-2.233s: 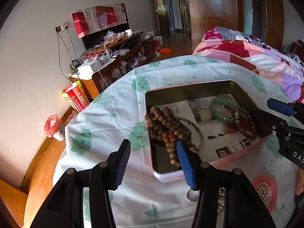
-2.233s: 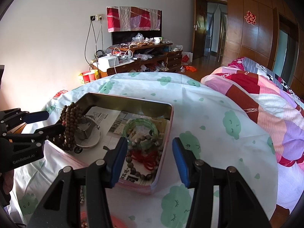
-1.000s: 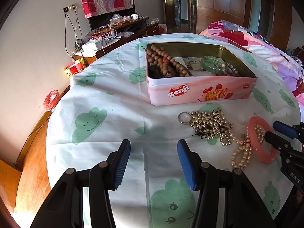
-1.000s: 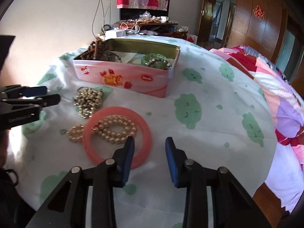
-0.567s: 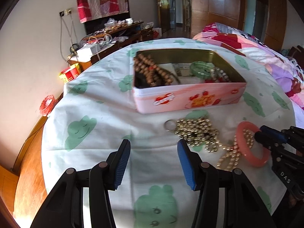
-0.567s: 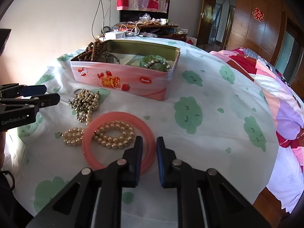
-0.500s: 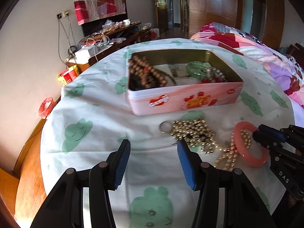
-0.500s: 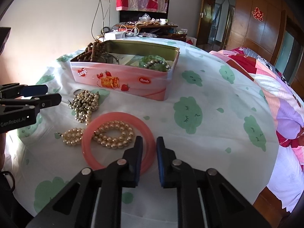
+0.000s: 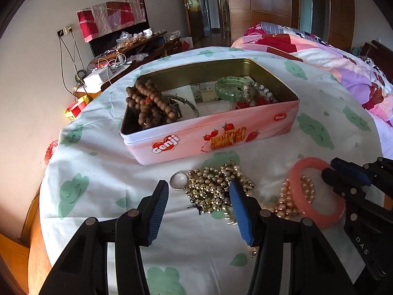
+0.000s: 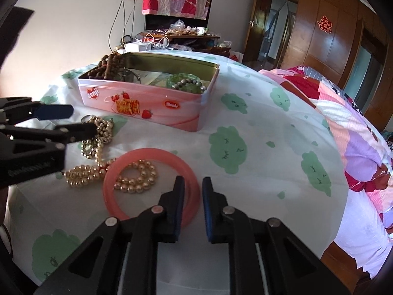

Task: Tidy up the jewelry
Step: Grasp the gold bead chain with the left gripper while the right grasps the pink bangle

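The ring (image 10: pixel 152 152) was lying flat on the counter (image 10: pixel 258 147), just in front of the right tool (image 10: pixel 192 196). Its near edge was caught between the two jaws. The jaws had just been closing, and now the ring's edge was pinched by them. A string of pearls (image 10: pixel 137 179) was lying partly inside the ring, ahead and to the left of that tool.

The left tool (image 9: pixel 198 184) was held spread wide. Nothing was gripped by it. A pile of gold beads (image 9: pixel 208 196) was seen right between its jaws and just ahead. The tin (image 9: pixel 196 137) stood further ahead of both tools, with brown beads (image 9: pixel 149 108) and a green bangle (image 9: pixel 229 88) already inside.

The step seemed to be picking up the ring for the tin. To do it well, the ring should be lifted slowly and kept level, so that it is not dropped. The pearls should be watched, since they could be dragged along. The ring should be carried over the tin's wall before it is let go.

A second before, the right tool's jaws were wider apart and the ring was not yet squeezed. The gold beads were then further ahead and to the right of the left tool. Two seconds before, both tools were held over the tin.
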Motion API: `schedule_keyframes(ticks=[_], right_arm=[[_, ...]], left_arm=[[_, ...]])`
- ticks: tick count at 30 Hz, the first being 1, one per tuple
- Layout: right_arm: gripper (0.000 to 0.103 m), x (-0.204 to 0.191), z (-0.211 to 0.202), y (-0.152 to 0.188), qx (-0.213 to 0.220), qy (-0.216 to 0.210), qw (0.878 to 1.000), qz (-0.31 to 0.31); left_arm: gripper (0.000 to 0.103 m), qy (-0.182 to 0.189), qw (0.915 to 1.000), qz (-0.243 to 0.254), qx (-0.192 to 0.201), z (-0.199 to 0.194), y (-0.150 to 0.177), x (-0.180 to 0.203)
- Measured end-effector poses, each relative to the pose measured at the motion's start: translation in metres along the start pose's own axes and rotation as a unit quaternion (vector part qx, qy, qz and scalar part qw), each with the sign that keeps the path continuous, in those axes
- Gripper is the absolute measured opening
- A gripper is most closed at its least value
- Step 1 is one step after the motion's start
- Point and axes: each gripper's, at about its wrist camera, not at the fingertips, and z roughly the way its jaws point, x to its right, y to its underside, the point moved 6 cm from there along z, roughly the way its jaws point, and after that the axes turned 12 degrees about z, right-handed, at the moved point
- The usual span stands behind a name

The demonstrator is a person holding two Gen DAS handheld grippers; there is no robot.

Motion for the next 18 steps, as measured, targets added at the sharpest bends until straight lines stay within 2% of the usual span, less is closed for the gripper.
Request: schedule_keyframes(ticks=[3, 6, 9, 14, 16, 17, 18], right_arm=[[0.016, 0.0, -0.001, 0.0, 0.002, 0.0, 1.0, 0.001], [0.016, 0.001, -0.001, 0.001, 0.001, -0.001, 1.0, 0.002], [0.016, 0.0, -0.001, 0.001, 0.002, 0.0, 1.0, 0.001], [0.016, -0.001, -0.001, 0.001, 0.003, 0.0, 1.0, 0.0], [0.016, -0.001, -0.001, 0.001, 0.004, 0.001, 1.0, -0.002], [0.016, -0.001, -0.002, 0.001, 0.005, -0.001, 1.0, -0.001], [0.016, -0.001, -0.002, 0.001, 0.005, -0.003, 1.0, 0.0]], left_arm=[[0.053, -0.002, 0.9999, -0.009, -0.008, -0.001, 0.008, -0.008], [0.059, -0.008, 0.9994, -0.03, -0.013, -0.003, 0.018, -0.024], [0.059, 0.005, 0.9987, -0.048, -0.016, -0.004, 0.026, -0.034], [0.059, 0.01, 0.9992, -0.038, -0.007, -0.004, 0.024, -0.027], [0.053, 0.018, 0.9993, -0.032, 0.0, -0.005, 0.022, -0.021], [0.039, 0.027, 0.9992, -0.029, 0.003, -0.006, 0.022, -0.018], [0.02, 0.041, 0.9988, -0.025, 0.006, -0.007, 0.021, -0.015]])
